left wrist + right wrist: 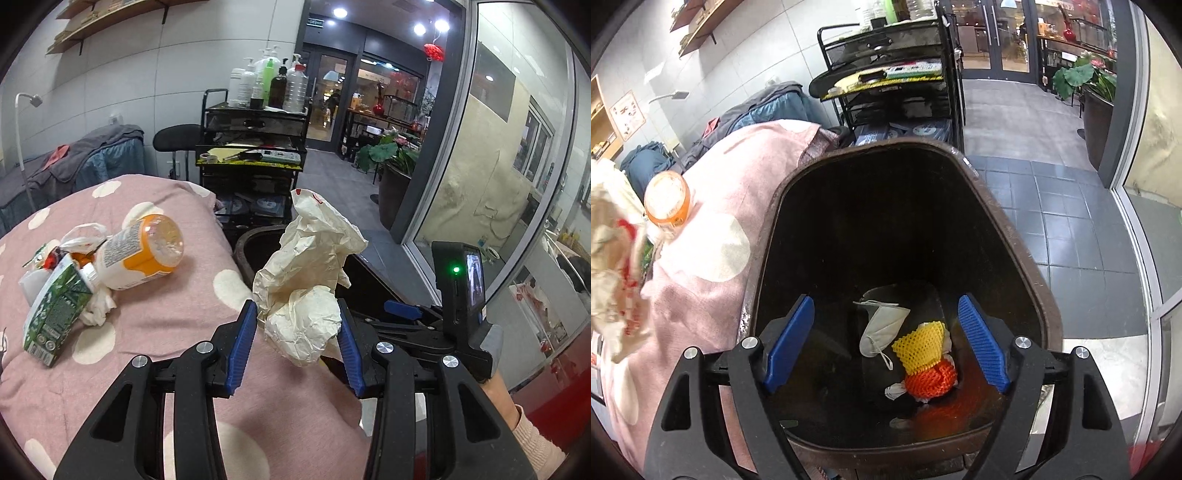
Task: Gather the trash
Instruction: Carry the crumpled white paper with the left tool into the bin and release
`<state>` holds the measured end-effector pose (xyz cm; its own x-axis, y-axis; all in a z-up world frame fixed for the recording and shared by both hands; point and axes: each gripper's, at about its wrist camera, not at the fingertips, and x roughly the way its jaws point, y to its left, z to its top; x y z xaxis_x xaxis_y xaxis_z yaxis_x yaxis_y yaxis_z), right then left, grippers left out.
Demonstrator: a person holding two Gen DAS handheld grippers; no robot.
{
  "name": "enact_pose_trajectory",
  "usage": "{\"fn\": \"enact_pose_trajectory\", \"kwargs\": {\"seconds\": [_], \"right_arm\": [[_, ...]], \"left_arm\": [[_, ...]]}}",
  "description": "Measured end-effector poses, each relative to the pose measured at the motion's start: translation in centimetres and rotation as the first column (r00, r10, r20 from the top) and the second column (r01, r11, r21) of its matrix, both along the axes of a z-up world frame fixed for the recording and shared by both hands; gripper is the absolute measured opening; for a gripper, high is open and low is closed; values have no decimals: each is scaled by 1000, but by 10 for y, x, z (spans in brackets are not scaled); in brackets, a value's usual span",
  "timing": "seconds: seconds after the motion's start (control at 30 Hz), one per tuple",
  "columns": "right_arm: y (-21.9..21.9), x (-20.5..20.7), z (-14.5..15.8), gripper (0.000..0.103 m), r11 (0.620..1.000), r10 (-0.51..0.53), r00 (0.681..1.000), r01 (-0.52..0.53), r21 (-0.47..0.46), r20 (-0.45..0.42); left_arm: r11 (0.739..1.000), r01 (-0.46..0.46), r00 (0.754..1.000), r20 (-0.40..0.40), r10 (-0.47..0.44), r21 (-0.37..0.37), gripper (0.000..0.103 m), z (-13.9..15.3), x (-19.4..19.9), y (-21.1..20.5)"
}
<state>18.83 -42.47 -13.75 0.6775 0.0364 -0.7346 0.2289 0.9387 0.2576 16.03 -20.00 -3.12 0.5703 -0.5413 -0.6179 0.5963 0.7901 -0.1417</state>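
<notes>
My left gripper (298, 325) is shut on a crumpled cream paper bag (306, 277) with red print, held above the bed's edge beside the brown trash bin (255, 243). More trash lies on the pink dotted blanket (166, 325): an orange-labelled plastic bottle (142, 254), a green carton (55, 310), crumpled tissue (98, 312) and a white plastic bag (83, 238). My right gripper (886, 339) stands open over the bin's mouth (1049, 306), nothing between its blue pads. At the bin's bottom lie a white face mask (882, 325) and yellow and orange foam netting (925, 360). The paper bag (613, 266) shows blurred at the left.
A black trolley (255, 147) loaded with bottles stands behind the bin. A glass wall (498, 184) and grey tiled floor (1052, 221) lie to the right. A potted plant (391, 173) stands near the glass. A second bed with grey covers (81, 158) is at the far left.
</notes>
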Motion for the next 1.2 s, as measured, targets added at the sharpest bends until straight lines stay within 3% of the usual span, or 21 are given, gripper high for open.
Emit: {"fn": "enact_pose_trajectory", "kwargs": {"seconds": [0.47, 0.97, 1.07, 1.13, 1.2], "right_arm": [[-28, -36, 28, 82, 994, -105, 993, 106, -14, 60], [-52, -52, 28, 83, 984, -179, 982, 180, -13, 56], [-55, -53, 27, 83, 982, -189, 981, 189, -12, 52], [-58, -53, 26, 83, 981, -195, 980, 195, -9, 50], [-60, -53, 25, 83, 979, -203, 978, 204, -10, 45]], "left_arm": [[994, 67, 995, -73, -60, 87, 42, -24, 30, -51], [979, 101, 989, -125, -79, 179, 46, -48, 51, -83], [978, 94, 988, -138, -69, 186, 61, -52, 54, -85], [979, 91, 988, -138, -67, 181, 86, -52, 55, -85], [981, 87, 990, -128, -65, 173, 91, -52, 54, -85]]}}
